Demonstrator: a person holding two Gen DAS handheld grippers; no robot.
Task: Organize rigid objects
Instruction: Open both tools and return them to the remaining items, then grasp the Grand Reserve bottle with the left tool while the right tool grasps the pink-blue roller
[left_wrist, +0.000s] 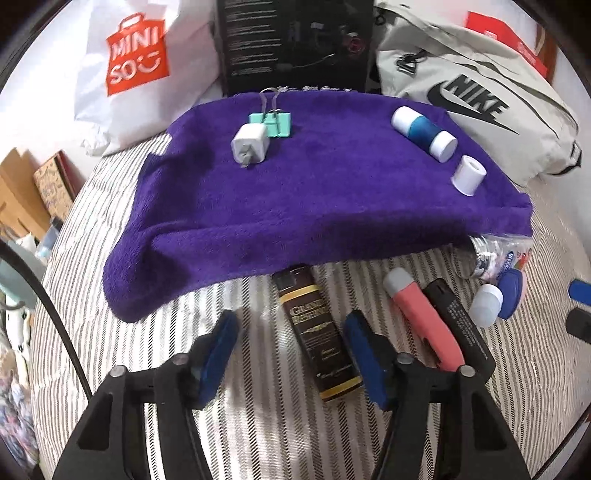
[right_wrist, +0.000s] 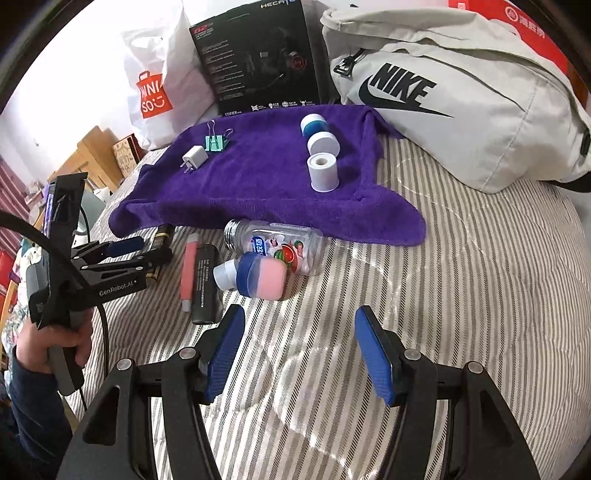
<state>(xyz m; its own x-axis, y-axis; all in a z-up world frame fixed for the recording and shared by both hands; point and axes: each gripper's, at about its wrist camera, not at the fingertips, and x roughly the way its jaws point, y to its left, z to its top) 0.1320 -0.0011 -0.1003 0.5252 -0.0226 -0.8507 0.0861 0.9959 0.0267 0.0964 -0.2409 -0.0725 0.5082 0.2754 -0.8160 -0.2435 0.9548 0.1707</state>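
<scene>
A purple towel on the striped bed holds a white charger plug, a teal binder clip, a blue-and-white cylinder and a white cap. In front of the towel lie a dark brown bottle, a pink pen-like item, a black bar, a clear bottle and a pink-and-blue bottle. My left gripper is open, with the brown bottle lying between its fingers. My right gripper is open over bare bedding, just short of the pink-and-blue bottle.
Behind the towel stand a white Miniso bag, a black headset box and a grey Nike bag. A person's hand holds the left gripper's handle. Striped bedding stretches to the right.
</scene>
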